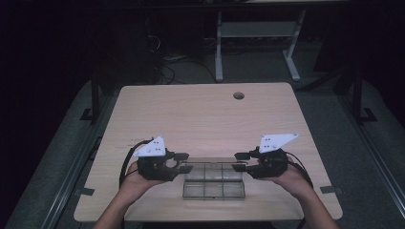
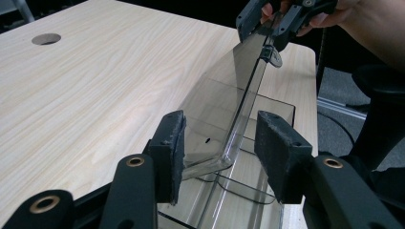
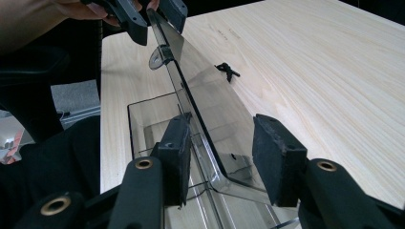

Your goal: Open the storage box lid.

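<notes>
Open wooden tabletop [image 1: 200, 114] from nine through three o'clock — broken by a cable hole [image 1: 239, 95] at one. Blocked at six: clear compartment box [image 1: 214, 189], raised lid [image 2: 239, 90] spanning between left gripper [image 1: 187, 162] and right gripper [image 1: 238, 161].

Clear lid [image 3: 210, 95] between hand-held gripper [image 3: 222, 157] jaws

Clear compartment box [image 1: 214, 183] with its lid [image 2: 224, 112] raised

A transparent, smoky-tinted plastic box sits low in the middle of the high view, near the table's front edge, split by thin walls into small compartments in two rows. Its hinged lid [image 3: 210, 105], clear with rounded corners, stands tilted up off the box; in the left gripper view it runs from lower centre to the upper right, with a small round tab on its edge.
</notes>
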A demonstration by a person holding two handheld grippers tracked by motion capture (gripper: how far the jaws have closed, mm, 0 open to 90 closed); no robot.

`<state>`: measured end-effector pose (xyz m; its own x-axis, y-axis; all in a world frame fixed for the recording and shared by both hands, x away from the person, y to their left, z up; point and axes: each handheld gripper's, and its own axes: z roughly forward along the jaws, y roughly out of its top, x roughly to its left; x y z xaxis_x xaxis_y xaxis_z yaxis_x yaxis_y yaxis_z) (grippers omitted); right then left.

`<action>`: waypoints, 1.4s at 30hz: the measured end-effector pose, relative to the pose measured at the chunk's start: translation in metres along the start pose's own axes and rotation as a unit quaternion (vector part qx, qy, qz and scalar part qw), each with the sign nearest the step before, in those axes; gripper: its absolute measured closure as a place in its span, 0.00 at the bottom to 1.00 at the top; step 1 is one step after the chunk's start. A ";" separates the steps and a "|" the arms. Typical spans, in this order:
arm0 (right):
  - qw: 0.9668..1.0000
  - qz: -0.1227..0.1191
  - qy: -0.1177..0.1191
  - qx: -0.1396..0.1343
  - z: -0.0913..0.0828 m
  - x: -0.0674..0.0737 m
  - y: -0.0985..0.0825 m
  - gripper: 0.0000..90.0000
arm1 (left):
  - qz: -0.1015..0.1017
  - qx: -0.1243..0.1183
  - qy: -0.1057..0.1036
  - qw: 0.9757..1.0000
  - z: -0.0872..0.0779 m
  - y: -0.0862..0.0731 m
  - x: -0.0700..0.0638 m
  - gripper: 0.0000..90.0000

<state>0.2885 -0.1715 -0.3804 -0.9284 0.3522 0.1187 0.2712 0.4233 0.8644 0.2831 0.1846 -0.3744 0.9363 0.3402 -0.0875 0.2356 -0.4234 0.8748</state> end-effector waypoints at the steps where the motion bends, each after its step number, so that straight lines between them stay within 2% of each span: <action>1: 1.000 0.000 0.000 0.000 0.000 0.000 0.000 0.64 | 0.003 0.000 0.002 1.000 0.000 0.000 0.000 0.60; 11: 1.000 0.002 -0.001 0.001 0.000 -0.001 0.000 0.64 | 0.026 0.002 0.016 1.000 0.002 0.000 -0.001 0.70; 20: 1.000 -0.004 -0.010 0.000 -0.004 -0.003 0.000 0.67 | 0.027 0.001 0.021 0.999 0.002 0.004 0.002 0.73; 25: 1.000 -0.006 -0.016 -0.013 -0.008 -0.007 0.001 0.69 | 0.024 -0.001 0.023 0.999 0.002 0.007 0.004 0.74; 37: 1.000 -0.002 -0.012 -0.026 -0.011 -0.015 0.004 0.74 | 0.026 -0.012 0.020 0.999 0.002 0.011 0.013 0.77; 42: 1.000 -0.002 -0.006 -0.028 -0.010 -0.020 0.005 0.74 | 0.025 -0.018 0.020 0.999 0.003 0.011 0.015 0.78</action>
<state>0.3055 -0.1849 -0.3731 -0.9261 0.3611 0.1095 0.2525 0.3774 0.8910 0.3004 0.1829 -0.3676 0.9354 0.3527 -0.0244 0.1779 -0.4101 0.8945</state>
